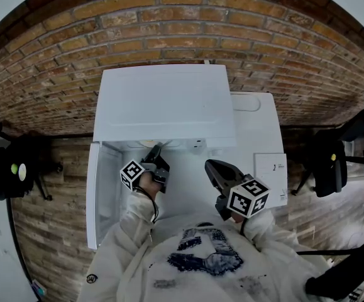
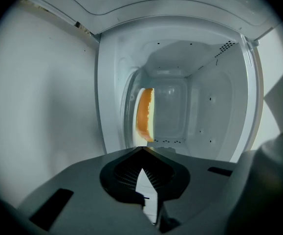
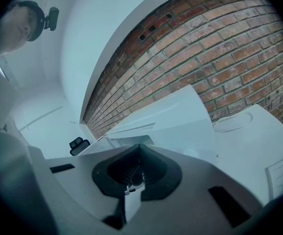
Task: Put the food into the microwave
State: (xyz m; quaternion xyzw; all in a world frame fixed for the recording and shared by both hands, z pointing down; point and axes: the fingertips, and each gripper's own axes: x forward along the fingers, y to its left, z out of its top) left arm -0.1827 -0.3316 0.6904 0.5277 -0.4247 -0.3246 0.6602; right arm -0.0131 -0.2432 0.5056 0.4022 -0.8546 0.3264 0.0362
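A white microwave [image 1: 163,99] stands on a white table against the brick wall, its door [image 1: 93,197] swung open to the left. In the left gripper view an orange piece of food [image 2: 143,112] with a pale edge lies on the glass turntable [image 2: 131,106] inside the cavity; that view is rolled on its side. My left gripper [image 1: 151,151] sits at the microwave's opening, jaws shut with nothing between them [image 2: 143,149], apart from the food. My right gripper [image 1: 214,167] hovers in front of the microwave's right side, jaws together and empty [image 3: 139,149].
The white table [image 1: 260,128] reaches right of the microwave, with a printed card [image 1: 271,172] near its front right corner. Black office chairs stand at far left [image 1: 12,165] and far right [image 1: 329,162]. The open door blocks the left side.
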